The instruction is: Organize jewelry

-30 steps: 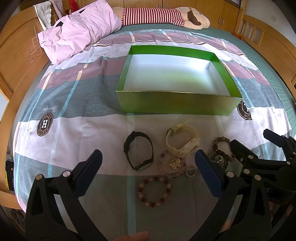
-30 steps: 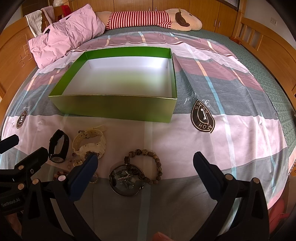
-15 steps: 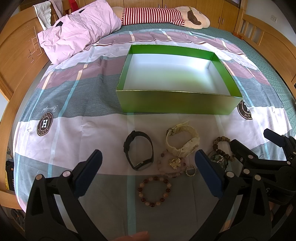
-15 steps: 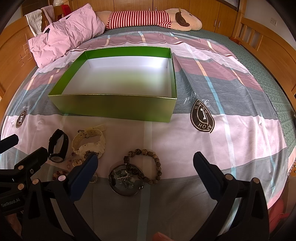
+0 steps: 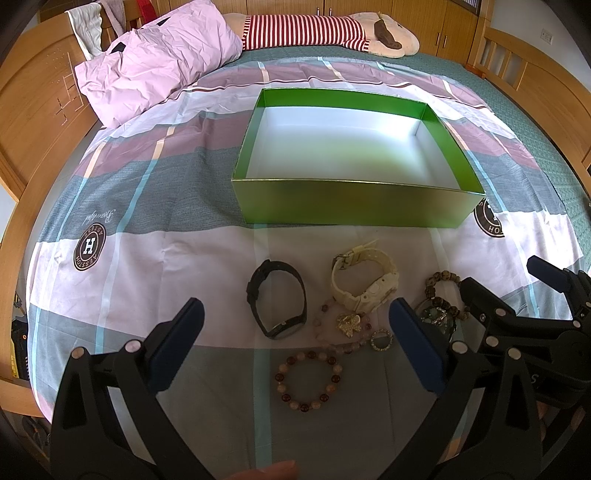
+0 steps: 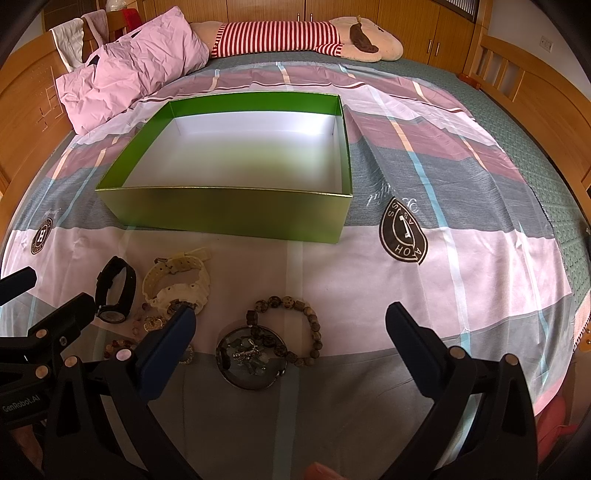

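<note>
An empty green box with a white inside sits on the bed. In front of it lie a black watch, a cream watch, a pink bead bracelet, a pale bead strand with a gold charm, a small ring, a brown bead bracelet and a dark bangle with charms. My left gripper is open above the pink bracelet. My right gripper is open above the bangle.
The bed has a striped pink, grey and white sheet. A pink pillow and a striped plush toy lie at the head. Wooden bed rails run along both sides. The right gripper shows at the right in the left wrist view.
</note>
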The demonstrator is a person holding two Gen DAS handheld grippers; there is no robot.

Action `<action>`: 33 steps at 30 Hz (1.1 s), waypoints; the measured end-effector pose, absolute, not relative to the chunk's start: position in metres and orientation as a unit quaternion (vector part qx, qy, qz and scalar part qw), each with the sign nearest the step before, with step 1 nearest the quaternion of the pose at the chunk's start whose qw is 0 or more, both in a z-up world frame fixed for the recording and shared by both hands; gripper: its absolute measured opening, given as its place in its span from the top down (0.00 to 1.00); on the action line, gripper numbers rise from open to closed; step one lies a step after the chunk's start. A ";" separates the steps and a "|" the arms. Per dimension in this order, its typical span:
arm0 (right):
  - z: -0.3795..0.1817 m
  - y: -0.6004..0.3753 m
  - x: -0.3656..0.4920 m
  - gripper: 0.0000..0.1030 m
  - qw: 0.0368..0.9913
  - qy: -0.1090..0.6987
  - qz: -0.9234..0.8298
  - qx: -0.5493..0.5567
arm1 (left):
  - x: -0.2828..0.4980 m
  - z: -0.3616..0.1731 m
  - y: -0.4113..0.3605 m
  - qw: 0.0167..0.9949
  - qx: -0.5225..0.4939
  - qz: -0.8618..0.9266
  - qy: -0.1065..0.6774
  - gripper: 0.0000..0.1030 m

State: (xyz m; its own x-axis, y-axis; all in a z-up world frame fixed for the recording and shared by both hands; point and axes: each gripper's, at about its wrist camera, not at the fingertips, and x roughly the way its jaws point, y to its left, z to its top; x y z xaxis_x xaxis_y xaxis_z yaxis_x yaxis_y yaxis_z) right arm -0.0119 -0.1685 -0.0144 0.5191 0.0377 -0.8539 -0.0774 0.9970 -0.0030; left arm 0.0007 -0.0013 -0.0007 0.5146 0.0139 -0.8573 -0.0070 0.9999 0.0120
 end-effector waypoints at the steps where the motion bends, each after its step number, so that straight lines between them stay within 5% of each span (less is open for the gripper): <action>1: -0.014 -0.168 -0.011 0.01 0.871 0.489 0.033 -0.020 | 0.001 -0.001 -0.001 0.870 0.004 0.006 0.493 0.02; 10: -0.013 -0.171 -0.011 0.01 0.870 0.491 0.034 -0.026 | 0.000 -0.005 0.000 0.870 0.005 0.004 0.492 0.02; 17: 0.005 -0.213 0.001 0.01 0.878 0.479 0.005 0.004 | 0.012 -0.017 0.064 0.846 -0.086 0.048 0.523 0.02; 19: -0.002 -0.219 0.004 0.10 0.866 0.500 0.019 0.023 | 0.015 -0.024 0.073 0.835 -0.105 0.050 0.538 0.06; 21: -0.015 -0.222 0.007 0.38 0.847 0.529 0.033 0.041 | 0.016 -0.034 0.076 0.822 -0.119 0.046 0.555 0.15; 23: -0.028 -0.219 0.010 0.47 0.830 0.554 0.038 0.050 | 0.016 -0.042 0.072 0.814 -0.117 0.039 0.568 0.24; 33: -0.063 -0.203 0.018 0.47 0.806 0.591 0.018 0.018 | 0.033 -0.081 0.073 0.783 -0.109 0.064 0.609 0.28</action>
